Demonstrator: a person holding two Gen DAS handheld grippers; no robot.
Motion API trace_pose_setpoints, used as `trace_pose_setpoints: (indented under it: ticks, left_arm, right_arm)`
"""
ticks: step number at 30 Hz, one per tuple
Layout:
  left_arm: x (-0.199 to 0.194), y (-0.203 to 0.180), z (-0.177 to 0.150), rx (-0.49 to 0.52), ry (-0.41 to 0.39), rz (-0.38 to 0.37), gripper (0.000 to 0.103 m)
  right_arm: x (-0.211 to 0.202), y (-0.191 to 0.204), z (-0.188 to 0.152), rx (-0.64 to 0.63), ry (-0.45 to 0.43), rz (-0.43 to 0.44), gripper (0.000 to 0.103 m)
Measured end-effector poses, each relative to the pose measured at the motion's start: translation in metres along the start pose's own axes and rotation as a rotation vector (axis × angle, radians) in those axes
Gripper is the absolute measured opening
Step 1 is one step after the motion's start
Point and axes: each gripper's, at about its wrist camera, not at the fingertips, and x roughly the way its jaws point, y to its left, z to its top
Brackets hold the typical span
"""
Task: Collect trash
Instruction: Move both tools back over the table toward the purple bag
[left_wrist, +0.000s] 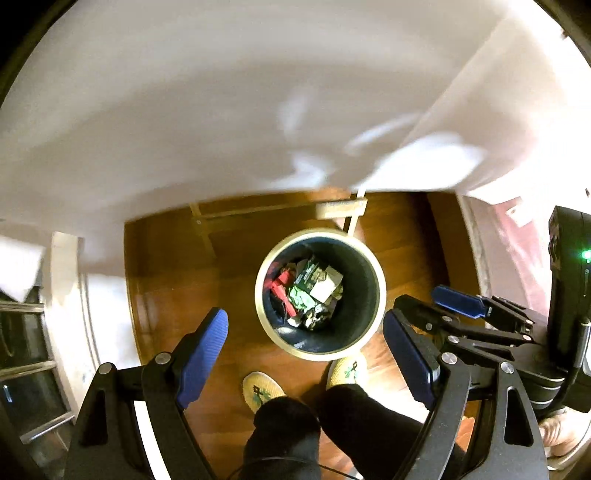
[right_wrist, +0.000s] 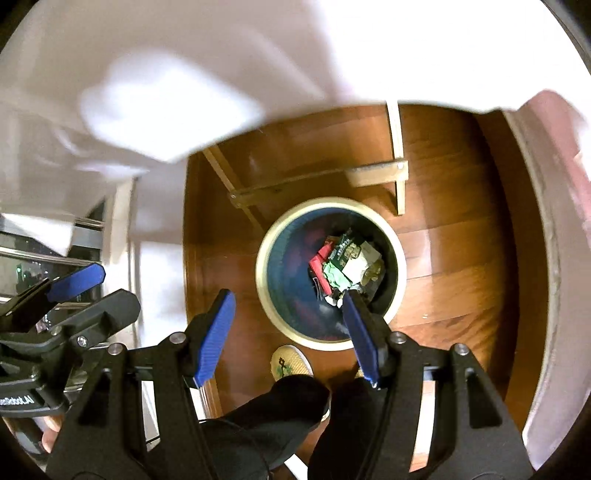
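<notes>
Trash (left_wrist: 314, 291): a mixed heap lying at the bottom of a round bin (left_wrist: 266, 258), cream rim, dark inside wall, standing upright on the wood floor (left_wrist: 177, 266) with its mouth facing straight up at both cameras. Heap looks like crumpled paper, a white folded sheet, green wrapper, a red flat piece and a dark printed carton; judged light, soft and crushable, nothing brittle to be seen, though small bits low in the pile are too blurred to name. No single long axis to the heap; the red piece and carton lie roughly flat, slanted across the bin floor. If the bin itself is to be lifted, the rim is the likely hold: stiff, thin enough for one pad inside and one outside; wall probably smooth, so a slip risk. Left tongs (left_wrist: 306, 350) spread wide, nothing between the pads, hanging above the near rim. Right tongs (right_wrist: 286, 328) also parted and empty, their gap somewhat narrower, right pad seen over the bin's near edge. Person's slippered feet (left_wrist: 262, 387) just beside the bin on the near side. Light wooden frame (right_wrist: 317, 181) on the floor beyond it; white cloth or sheet (left_wrist: 184, 110) overhangs the far side.
</notes>
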Motion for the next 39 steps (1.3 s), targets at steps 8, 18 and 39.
trace_pose_setpoints:
  ticks: [8, 18, 39]
  left_arm:
    - [-0.107, -0.012, 0.017, -0.042, -0.092, -0.001, 0.087]
    - [-0.241, -0.037, 0.038, -0.047, -0.254, 0.007, 0.087]
    - [-0.384, -0.065, 0.097, -0.048, -0.487, 0.091, 0.087]
  right_arm:
    - [-0.091, 0.035, 0.017, -0.066, -0.049, 0.016, 0.060]
    - [-0.216, 0.082, 0.052, -0.182, -0.171, 0.052, 0.065]
    - [-0.365, 0.146, 0.118, -0.378, -0.486, 0.068, 0.071]
